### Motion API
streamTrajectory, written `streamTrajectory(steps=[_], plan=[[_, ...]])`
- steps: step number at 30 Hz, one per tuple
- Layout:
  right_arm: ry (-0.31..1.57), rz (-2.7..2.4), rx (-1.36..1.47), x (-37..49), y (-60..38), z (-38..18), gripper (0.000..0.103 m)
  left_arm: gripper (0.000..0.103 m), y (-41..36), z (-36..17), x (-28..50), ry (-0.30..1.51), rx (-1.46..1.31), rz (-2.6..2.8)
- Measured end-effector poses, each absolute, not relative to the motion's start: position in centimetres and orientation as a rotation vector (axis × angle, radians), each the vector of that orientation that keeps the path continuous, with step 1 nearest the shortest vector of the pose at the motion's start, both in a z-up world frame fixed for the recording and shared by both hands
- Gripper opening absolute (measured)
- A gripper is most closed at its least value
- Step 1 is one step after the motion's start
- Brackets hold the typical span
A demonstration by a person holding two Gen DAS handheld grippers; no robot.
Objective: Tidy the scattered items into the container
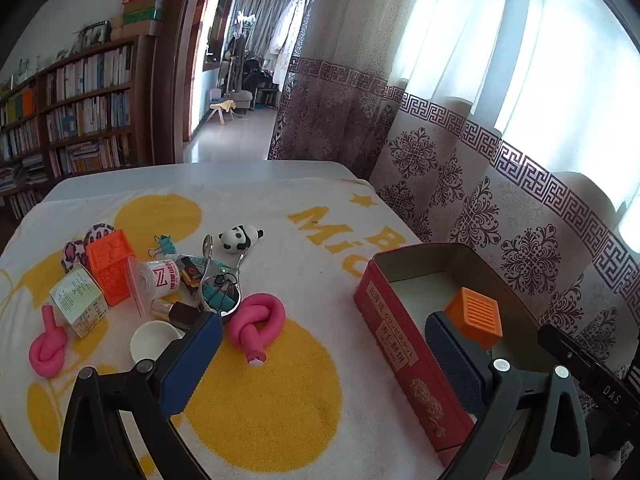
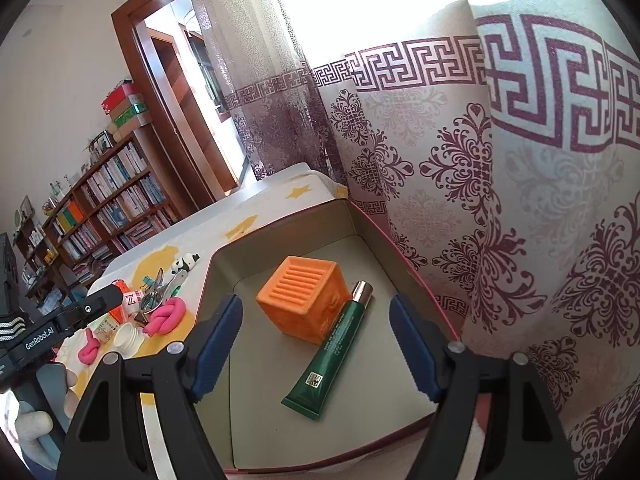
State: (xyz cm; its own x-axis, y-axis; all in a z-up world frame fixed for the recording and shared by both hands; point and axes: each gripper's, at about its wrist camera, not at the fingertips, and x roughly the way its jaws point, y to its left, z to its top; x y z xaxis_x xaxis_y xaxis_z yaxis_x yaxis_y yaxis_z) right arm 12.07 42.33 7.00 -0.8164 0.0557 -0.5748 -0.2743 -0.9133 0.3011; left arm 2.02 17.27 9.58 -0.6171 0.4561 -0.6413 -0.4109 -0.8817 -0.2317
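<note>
Right gripper [image 2: 316,344]: your jaws stand wide apart and empty over the tin [image 2: 280,216], framing the orange block [image 2: 302,300] and green tube [image 2: 334,344] lying inside, touching each other.
Left gripper [image 1: 324,344]: also spread wide, holding nothing, facing the table.
Scattered pile [image 1: 160,280]: left of frame on the towel [image 1: 280,380], well apart from the tin; the pink knotted tube [image 1: 256,320] lies nearest your left finger, likely the easiest next pick.

Table [image 1: 240,172] under a white towel with yellow circles and lettering [image 1: 280,380]; cream curtain with purple key-pattern border and floral medallions [image 1: 520,208] beside it; wooden bookshelf packed with books [image 1: 80,120], stacked boxes on top [image 1: 142,8]; wood-framed doorway [image 1: 188,60] opening to a further room.
</note>
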Motion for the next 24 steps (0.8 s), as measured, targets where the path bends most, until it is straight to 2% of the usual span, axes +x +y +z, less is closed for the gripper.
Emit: streamTrajectory(steps=[11, 19, 22, 24], plan=[[0.487, 2.843, -0.912, 11.5, 39.1, 6.9, 0.082, 0.102, 15.3, 8.6, 1.1, -0.137, -1.061, 2.483], [0.485, 2.879, -0.968, 10.7, 36.6, 6.6, 0.085, 0.102, 10.2, 7.9, 0.1, -0.209, -1.097, 2.569], [0.482, 2.894, -0.983, 10.4, 35.6, 6.7, 0.088, 0.102, 7.3, 7.2, -0.3, -0.246, -1.117, 2.625], [0.47, 2.91, -0.985, 10.3, 34.7, 6.8, 0.094, 0.102, 5.1, 6.8, -0.5, -0.273, -1.121, 2.669]])
